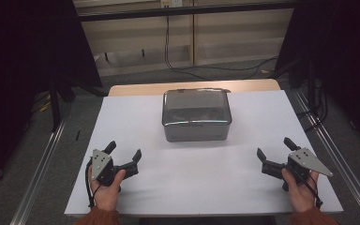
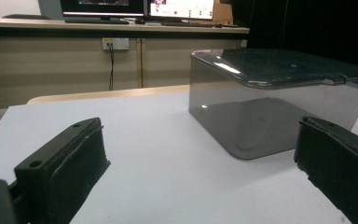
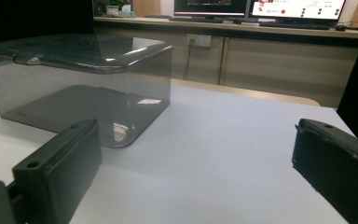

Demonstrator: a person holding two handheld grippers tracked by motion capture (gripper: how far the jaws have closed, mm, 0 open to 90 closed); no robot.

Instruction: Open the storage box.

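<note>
Smoked-plastic box (image 1: pixel 196 115) with its lid (image 1: pixel 196 107) on sits upper centre of the high view, on the white sheet (image 1: pixel 145 187) that covers the table. Long axis runs left-right across the frame; near long wall faces the person.

Left gripper (image 1: pixel 123 156) is lower left, right gripper (image 1: pixel 274 151) lower right, both well apart from the box and roughly level with each other. Neither is clearly nearer; the box lies up-and-inward from each, about midway between them.

Both sets of jaws are spread wide with nothing between them. In the left gripper view the box (image 2: pixel 275 100) sits right of centre, past the jaws. In the right gripper view it (image 3: pixel 81 86) sits upper left.

Judgement: each gripper needs to travel forward and toward the centre line, so that both meet the box's short ends. The lid's overhanging rim looks like the likely grab point; contents are too dark to tell.
</note>
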